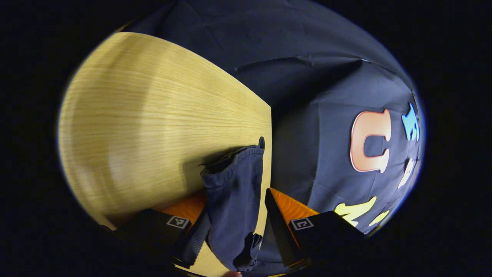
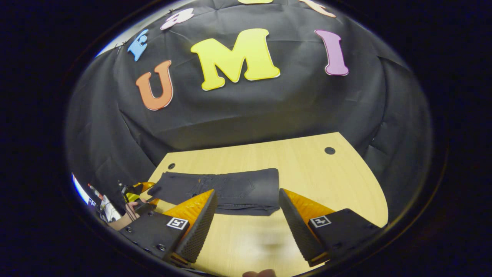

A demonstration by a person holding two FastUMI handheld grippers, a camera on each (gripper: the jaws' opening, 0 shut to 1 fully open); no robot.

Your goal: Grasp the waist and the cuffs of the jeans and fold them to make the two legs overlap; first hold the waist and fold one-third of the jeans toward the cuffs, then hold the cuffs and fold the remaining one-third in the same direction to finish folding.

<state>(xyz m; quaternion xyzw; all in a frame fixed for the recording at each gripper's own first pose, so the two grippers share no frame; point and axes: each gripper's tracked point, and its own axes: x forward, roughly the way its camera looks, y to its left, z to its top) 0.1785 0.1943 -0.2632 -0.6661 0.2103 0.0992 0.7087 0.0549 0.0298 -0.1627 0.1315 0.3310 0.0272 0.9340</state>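
Jeans between the left gripper's fingers, and ahead of the right gripper on the desk.

In the left gripper view, the left gripper (image 1: 237,227) stands wide, a dark jeans (image 1: 234,192) end bunched between its fingers at bottom centre; whether they press it I cannot tell. In the right gripper view, the right gripper (image 2: 248,227) is wide and empty, the jeans (image 2: 226,190) folded flat on the desk (image 2: 307,169) mid-frame.

We record 1 light wood-grain table (image 2: 307,169) as the sole support surface. In the right gripper view its top carries 2 small dark round holes, 1 at 1 o'clock from the tabletop's centre (image 2: 329,150) and 1 at 10 o'clock (image 2: 171,166). The dark jeans (image 2: 230,190) lie directly on it at 9 o'clock, folded flat into a long band. In the left gripper view the table's edge (image 1: 270,154) shows 1 such hole (image 1: 261,142), with jeans fabric (image 1: 234,192) beside it.
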